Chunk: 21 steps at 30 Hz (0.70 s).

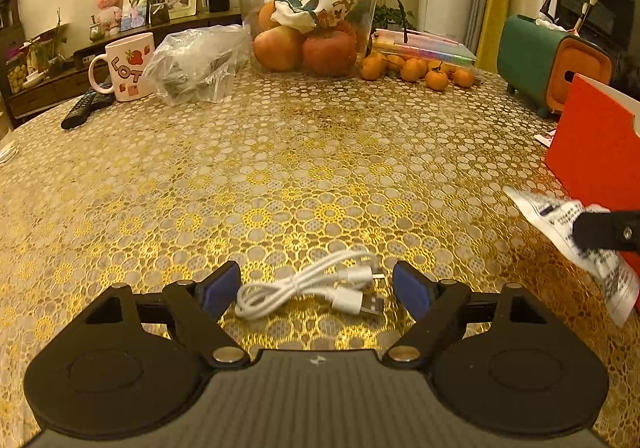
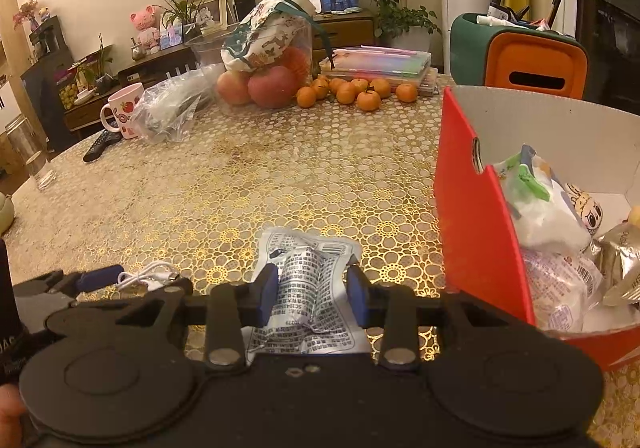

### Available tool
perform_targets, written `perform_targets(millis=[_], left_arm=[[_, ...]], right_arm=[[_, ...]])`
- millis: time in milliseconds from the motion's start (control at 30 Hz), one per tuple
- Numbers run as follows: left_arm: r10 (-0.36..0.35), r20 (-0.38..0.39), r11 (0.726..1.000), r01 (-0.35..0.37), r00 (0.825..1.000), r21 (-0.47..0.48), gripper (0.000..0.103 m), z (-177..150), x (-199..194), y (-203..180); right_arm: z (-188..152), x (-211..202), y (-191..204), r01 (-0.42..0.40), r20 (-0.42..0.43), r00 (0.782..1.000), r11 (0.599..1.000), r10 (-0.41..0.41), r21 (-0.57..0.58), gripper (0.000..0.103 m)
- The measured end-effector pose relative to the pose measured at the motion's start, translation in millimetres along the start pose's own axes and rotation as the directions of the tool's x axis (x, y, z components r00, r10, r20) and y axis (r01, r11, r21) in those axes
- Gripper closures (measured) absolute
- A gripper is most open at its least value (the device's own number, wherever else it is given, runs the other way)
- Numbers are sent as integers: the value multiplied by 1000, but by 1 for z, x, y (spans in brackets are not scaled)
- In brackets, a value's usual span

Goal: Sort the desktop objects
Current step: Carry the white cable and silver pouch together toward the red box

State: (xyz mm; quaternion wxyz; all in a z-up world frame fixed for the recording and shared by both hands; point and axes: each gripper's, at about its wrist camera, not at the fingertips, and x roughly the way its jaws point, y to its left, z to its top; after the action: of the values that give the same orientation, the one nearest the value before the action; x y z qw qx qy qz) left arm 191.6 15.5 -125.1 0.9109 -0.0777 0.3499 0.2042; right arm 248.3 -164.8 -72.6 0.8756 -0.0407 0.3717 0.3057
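Note:
A coiled white USB cable (image 1: 308, 288) lies on the gold-patterned tablecloth (image 1: 280, 168), between the blue pads of my left gripper (image 1: 316, 280). That gripper is open and its pads stand clear of the cable on both sides. My right gripper (image 2: 312, 280) is shut on a white printed packet (image 2: 304, 248), crumpled between its pads just left of a red cardboard box (image 2: 476, 232). The box holds several wrapped packets (image 2: 548, 212). The left wrist view shows the packet (image 1: 560, 216) and the right gripper's black finger (image 1: 600, 234) at the right edge, in front of the red box (image 1: 596, 144).
At the table's far side stand a clear bowl of fruit (image 1: 308, 44), loose mandarins (image 1: 412, 70), a stationery case (image 1: 424, 46), a crumpled plastic bag (image 1: 196, 64), a strawberry mug (image 1: 128, 66) and a remote (image 1: 86, 108). A green and orange holder (image 2: 520, 56) stands behind the red box.

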Motion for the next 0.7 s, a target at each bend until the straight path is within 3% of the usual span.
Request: perform_targets(millis=[133, 367, 700], left_arm=[[-5, 4, 1000, 5, 1000, 9, 20, 2, 2, 0], [-27, 20, 999, 26, 999, 33, 31, -1, -2, 4], [-62, 26, 997, 60, 998, 40, 33, -2, -10, 7]], right_arm=[[0, 2, -1, -3, -2, 1000, 1000, 3, 2, 66], [0, 3, -1, 0, -1, 1000, 1000, 0, 0, 66], [4, -4, 2, 7, 14, 1000, 1000, -7, -11, 66]])
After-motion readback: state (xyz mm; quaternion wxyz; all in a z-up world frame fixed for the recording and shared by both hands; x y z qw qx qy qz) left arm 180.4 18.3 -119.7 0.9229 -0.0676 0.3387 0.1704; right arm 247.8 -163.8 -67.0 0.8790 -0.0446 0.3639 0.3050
